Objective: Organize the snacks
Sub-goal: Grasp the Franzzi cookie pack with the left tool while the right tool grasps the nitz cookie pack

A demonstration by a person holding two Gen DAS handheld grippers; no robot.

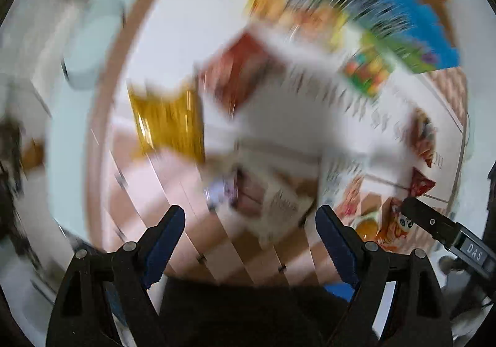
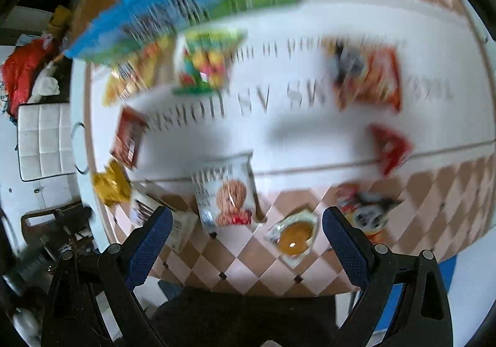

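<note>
Barely begun, I judge: snack packets (image 2: 226, 198) lie scattered on the counter (image 2: 310, 136) (badly blurred), none sorted; left tool (image 1: 249, 223) and right tool (image 2: 248, 223) both gape, empty

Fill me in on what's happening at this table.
A person holds a two-finger gripper in each hand above a table with a white and checkered cloth strewn with snack packets. The left gripper and right gripper both hang open and empty. Nearest the right one lie a white cookie packet and a clear-wrapped amber jelly cup; a crinkly gold packet lies ahead of the left. Nothing is picked up yet.
</note>
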